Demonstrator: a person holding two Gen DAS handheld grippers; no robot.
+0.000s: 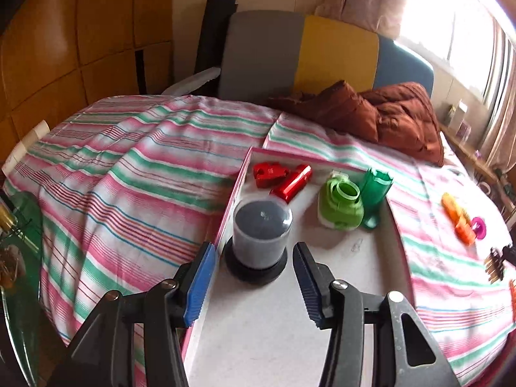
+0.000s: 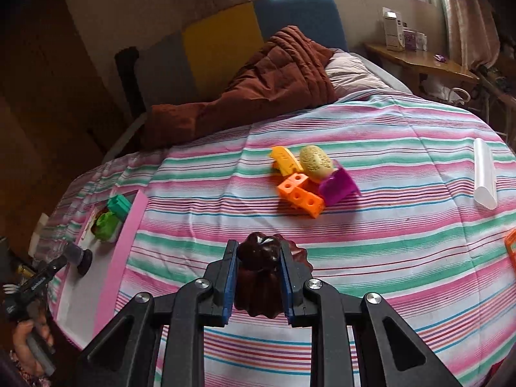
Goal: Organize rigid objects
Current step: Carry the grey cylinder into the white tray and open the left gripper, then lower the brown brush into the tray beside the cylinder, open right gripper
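The right gripper (image 2: 258, 277) is clamped on a dark brown, ribbed, glossy plastic mould-shaped piece (image 2: 259, 254), one blue pad flat on each side. The piece is held above the pink, green and white striped bedsheet (image 2: 387, 225), its long axis running along the fingers.

The white shallow tray with a pink rim (image 2: 124, 225) lies to the left of this gripper, near the bed's left edge; the carry is judged to run leftward across bare sheet, with nothing in the path. Ahead and slightly right sits a loose cluster, pieces touching: an orange perforated block (image 2: 301, 195), a yellow ridged wedge (image 2: 285, 159), a tan textured oval (image 2: 316, 161) and a purple translucent scoop (image 2: 337, 185).

The left gripper (image 1: 254, 287) hangs over the tray's near end with fingers apart, gripping nothing. A smoky clear-domed cylinder on a black base (image 1: 261, 235) stands upright just ahead of them, against the tray's left wall. Further in lie two red metallic parts (image 1: 283, 177), a lime-green container (image 1: 340, 206) and a dark green tube (image 1: 375, 193). Open floor remains at the tray's near right; a drop there risks least contact.
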